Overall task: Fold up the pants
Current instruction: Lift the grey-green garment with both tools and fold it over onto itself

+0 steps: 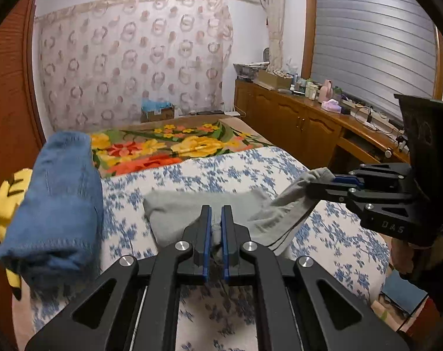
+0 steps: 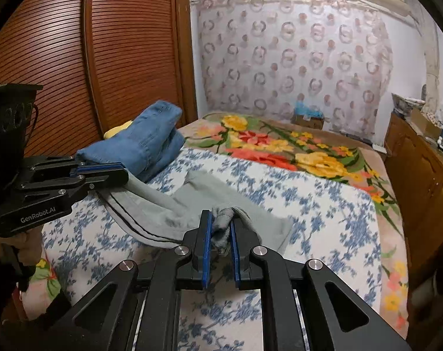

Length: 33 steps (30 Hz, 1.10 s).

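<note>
Grey pants point(image 1: 192, 207) point(image 2: 192, 201) with dark side stripes lie partly folded on the blue-flowered bedspread point(image 1: 250, 172) point(image 2: 309, 204). My left gripper point(image 1: 216, 213) is shut on one grey edge of them, close above the bed. From the right wrist view the left gripper point(image 2: 124, 172) appears at the left, clamped on the cloth. My right gripper point(image 2: 220, 219) is shut on a bunched grey edge. It shows at the right of the left wrist view as the right gripper point(image 1: 323, 178), lifting a fold of the pants off the bed.
A folded blue denim garment point(image 1: 60, 204) point(image 2: 145, 143) lies on yellow cloth point(image 1: 7, 204) at the bed's left. A bright flowered blanket point(image 1: 168, 143) point(image 2: 294, 149) covers the far half. A wooden cabinet point(image 1: 303, 122) with bottles runs along the right, a slatted wardrobe door point(image 2: 104, 58) on the left.
</note>
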Each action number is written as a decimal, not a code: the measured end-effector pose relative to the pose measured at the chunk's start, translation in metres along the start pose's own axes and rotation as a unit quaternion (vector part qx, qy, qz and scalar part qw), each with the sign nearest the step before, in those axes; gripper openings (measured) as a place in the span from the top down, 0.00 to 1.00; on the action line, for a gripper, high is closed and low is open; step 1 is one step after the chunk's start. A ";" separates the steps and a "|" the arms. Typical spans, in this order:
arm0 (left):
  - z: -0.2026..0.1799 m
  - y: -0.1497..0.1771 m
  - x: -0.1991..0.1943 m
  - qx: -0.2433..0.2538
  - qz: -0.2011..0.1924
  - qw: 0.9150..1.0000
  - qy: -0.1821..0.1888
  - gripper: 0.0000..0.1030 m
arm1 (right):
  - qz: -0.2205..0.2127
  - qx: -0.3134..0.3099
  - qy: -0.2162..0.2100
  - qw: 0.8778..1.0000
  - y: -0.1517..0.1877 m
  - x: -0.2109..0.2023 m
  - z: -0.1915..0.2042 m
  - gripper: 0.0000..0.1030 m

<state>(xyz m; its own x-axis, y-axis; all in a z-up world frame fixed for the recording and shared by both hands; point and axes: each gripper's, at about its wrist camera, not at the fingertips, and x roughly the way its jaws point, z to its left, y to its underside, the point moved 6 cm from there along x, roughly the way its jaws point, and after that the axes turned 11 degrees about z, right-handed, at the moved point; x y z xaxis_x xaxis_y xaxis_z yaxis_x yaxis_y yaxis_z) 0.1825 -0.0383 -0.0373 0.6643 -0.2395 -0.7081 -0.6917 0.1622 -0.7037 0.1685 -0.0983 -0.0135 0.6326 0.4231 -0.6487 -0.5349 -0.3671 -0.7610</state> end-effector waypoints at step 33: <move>-0.028 0.082 0.000 0.006 0.048 0.999 0.021 0.93 | 0.023 0.060 -0.043 0.997 0.095 -0.021 -0.008 0.89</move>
<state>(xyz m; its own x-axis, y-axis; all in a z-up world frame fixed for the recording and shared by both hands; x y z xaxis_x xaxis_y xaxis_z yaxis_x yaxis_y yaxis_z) 0.1173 -0.0515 -0.0935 0.5823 -0.2613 -0.7698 -0.7483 0.1978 -0.6332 0.1089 -0.1493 -0.0722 0.5579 0.4790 -0.6777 -0.6285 -0.2893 -0.7220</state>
